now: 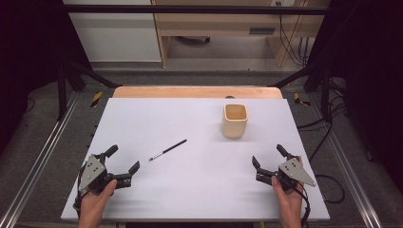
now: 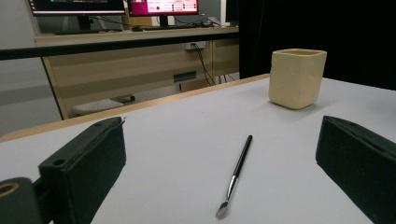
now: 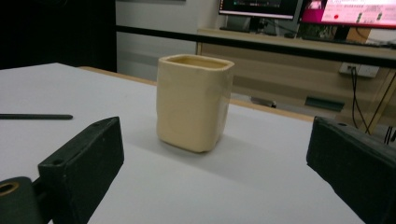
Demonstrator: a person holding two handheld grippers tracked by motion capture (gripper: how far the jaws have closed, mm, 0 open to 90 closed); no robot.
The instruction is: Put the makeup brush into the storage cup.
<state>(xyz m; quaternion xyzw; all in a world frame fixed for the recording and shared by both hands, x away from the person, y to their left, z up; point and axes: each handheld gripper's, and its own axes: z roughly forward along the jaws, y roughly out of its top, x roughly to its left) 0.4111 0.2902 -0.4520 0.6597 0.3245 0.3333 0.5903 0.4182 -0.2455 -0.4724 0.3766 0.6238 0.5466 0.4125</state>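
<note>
Resting near the front edge of the white table [image 1: 142, 118], the left gripper [image 1: 124, 158] sits in the person's left hand [image 1: 95, 202] at the left corner with its jaws spread wide and nothing between them. A thin black paintbrush [image 1: 167, 150] lies flat on the table just beyond it, running diagonally, its pale bristle end toward the gripper and its handle pointing away toward the far right. In the left gripper view the paintbrush [image 2: 236, 173] lies between the two jaws but ahead of them, untouched, its bristle tip nearest the camera. The right gripper [image 1: 268, 156] is held in the person's right hand [image 1: 290, 202] at the right front corner, its jaws likewise released and holding nothing. A cream cup [image 1: 235, 120] with a squarish mouth stands upright on the far right part of the table, well apart from both grippers and from the paintbrush. In the right gripper view the cup [image 3: 194, 102] stands ahead, framed between the open jaws without contact, and the end of the paintbrush handle [image 3: 35, 116] shows at the left edge. Desks with monitors stand behind the table.
</note>
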